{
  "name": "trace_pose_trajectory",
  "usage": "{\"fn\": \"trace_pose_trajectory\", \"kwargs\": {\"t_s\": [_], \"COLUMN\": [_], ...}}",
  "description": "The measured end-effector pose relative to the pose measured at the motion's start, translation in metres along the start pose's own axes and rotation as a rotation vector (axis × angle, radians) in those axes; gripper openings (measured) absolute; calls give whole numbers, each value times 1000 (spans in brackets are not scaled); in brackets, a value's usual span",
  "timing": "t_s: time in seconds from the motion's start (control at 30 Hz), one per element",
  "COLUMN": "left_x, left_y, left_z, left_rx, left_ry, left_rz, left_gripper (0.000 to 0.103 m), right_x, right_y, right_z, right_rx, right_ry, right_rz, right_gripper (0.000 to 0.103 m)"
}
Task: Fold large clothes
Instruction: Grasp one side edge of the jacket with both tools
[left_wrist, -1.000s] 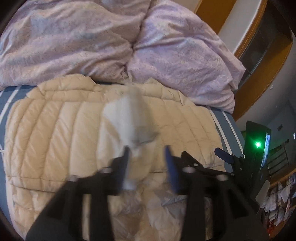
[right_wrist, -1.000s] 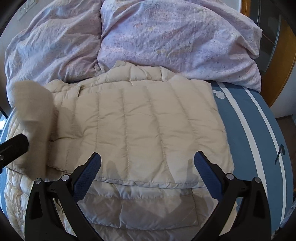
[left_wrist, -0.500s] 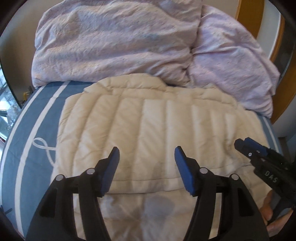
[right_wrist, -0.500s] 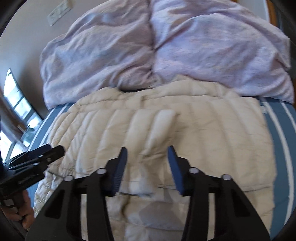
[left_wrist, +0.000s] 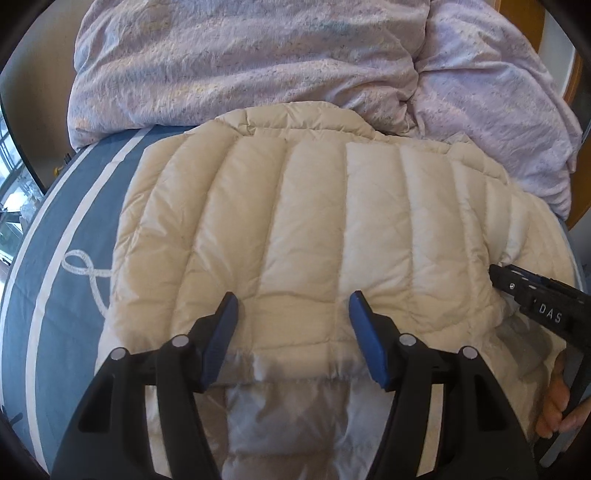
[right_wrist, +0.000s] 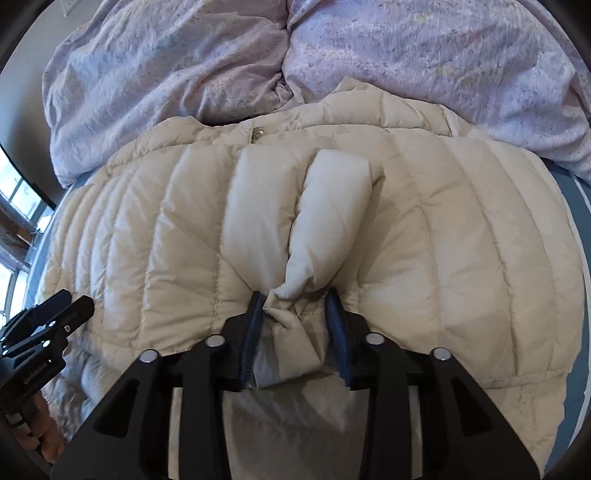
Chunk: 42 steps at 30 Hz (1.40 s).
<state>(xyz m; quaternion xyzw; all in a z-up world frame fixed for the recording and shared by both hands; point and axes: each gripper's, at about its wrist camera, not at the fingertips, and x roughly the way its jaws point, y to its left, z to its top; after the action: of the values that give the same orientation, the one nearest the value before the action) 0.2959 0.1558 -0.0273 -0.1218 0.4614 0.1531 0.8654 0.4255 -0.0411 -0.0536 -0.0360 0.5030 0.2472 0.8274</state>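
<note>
Our cream puffer jacket (left_wrist: 314, 221) lies folded on the bed (left_wrist: 74, 229). Left gripper (left_wrist: 291, 332) opens, empty; right gripper (right_wrist: 295, 321) opens around a bunched fold, seemingly still touching. Slippery padding may spring back.

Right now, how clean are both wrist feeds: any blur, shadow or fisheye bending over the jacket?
Left wrist view: puffer jacket sharp, with gripper shadow on the lining below its folded edge; fisheye bows the bed sheet's white stripes. Right wrist view: slight motion blur on the pinched fold; window at left edge blown out.
</note>
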Motion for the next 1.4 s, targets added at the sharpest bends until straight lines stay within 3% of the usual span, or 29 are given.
{"fn": "trace_pose_trajectory", "kwargs": {"t_s": [0.03,0.07,0.1,0.27,0.47,0.6,0.73,0.93,1.03,1.3,1.33,1.4], "left_x": [-5,-15,-24,-69,-101,-114,-123,-122,-120,-127,-127,-127], "left_y": [1,4,6,33,83,106,114,108,104,96,94,92], "left_z": [-2,-5,-9,-42,-101,-137,-166,-194,-201,-214,-215,-216], "left_rx": [2,10,19,40,13,-28,-63,-81,-73,-88,-87,-84], "left_ry": [-6,-22,-34,-54,-30,-4,-1,20,24,34,34,39], "left_rz": [-9,-15,-12,-12,0,-28,-79,-159,-153,-181,-181,-178], "left_gripper": [73,77,79,87,87,87,85,69,62,50,46,32], "right_x": [-5,-14,-28,-76,-115,-138,-151,-158,-161,-158,-157,-157], "right_y": [-3,-7,-13,-46,-105,-145,-172,-193,-194,-187,-185,-182], "right_z": [-2,-5,-11,-40,-100,-144,-183,-225,-231,-240,-240,-240], "right_rx": [5,14,22,28,57,108,167,243,265,273,265,256], "right_ry": [1,-6,-32,-41,44,78,102,109,101,100,96,100], "right_rz": [10,23,40,52,-26,-45,-3,65,131,279,270,243], "right_gripper": [70,88,91,93,93,93,92,81,69,58,54,30]}}
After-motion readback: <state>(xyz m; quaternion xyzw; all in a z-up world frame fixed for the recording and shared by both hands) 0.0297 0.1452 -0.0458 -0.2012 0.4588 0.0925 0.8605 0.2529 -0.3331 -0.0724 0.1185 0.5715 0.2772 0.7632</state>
